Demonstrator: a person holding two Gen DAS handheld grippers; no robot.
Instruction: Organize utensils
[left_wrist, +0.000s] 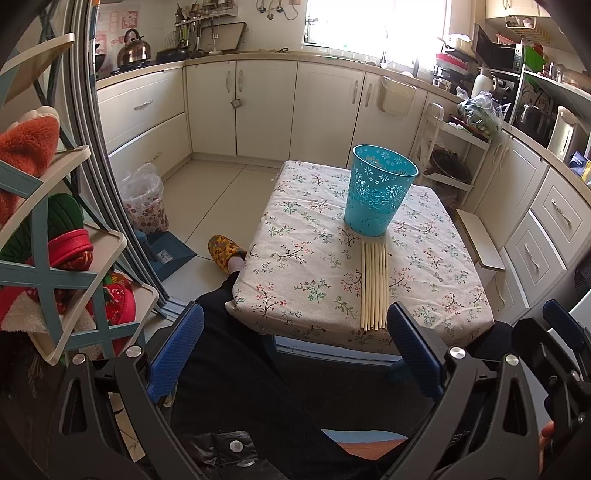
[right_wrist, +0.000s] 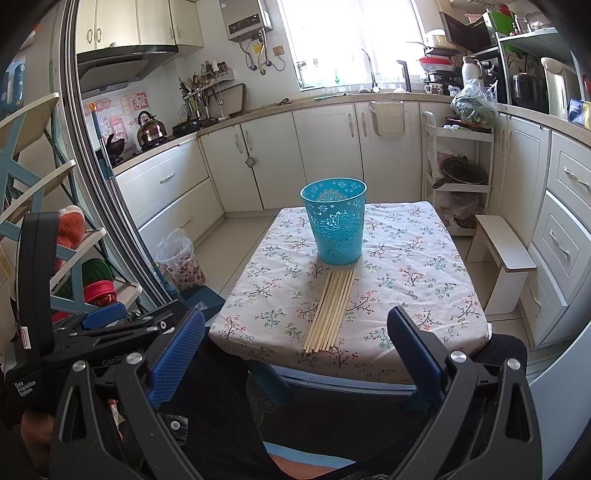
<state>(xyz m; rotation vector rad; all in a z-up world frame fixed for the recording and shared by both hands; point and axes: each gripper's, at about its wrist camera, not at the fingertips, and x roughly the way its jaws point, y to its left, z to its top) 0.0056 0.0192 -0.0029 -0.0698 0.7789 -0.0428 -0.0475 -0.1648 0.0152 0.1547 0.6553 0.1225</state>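
1. I hold both grippers back from the counter (right_wrist: 406, 258), left gripper (left_wrist: 295, 347) and right gripper (right_wrist: 295, 354) each with fingers spread wide, gripping nothing.
2. The chopsticks (right_wrist: 330, 312) lie flat in a neat row, touching the foot of the blue basket (right_wrist: 336, 225).
3. Their long axis runs from the counter's near edge toward the basket (far tips at its base).
4. I'd pinch one stick near its near end, across its width, then tip it upright into the basket.

Cream cabinets (right_wrist: 258, 162) line the kitchen walls under a bright window (right_wrist: 351, 40). Pale tiles cover the floor (left_wrist: 207, 199), and a kettle (right_wrist: 150, 129) sits on the stove.
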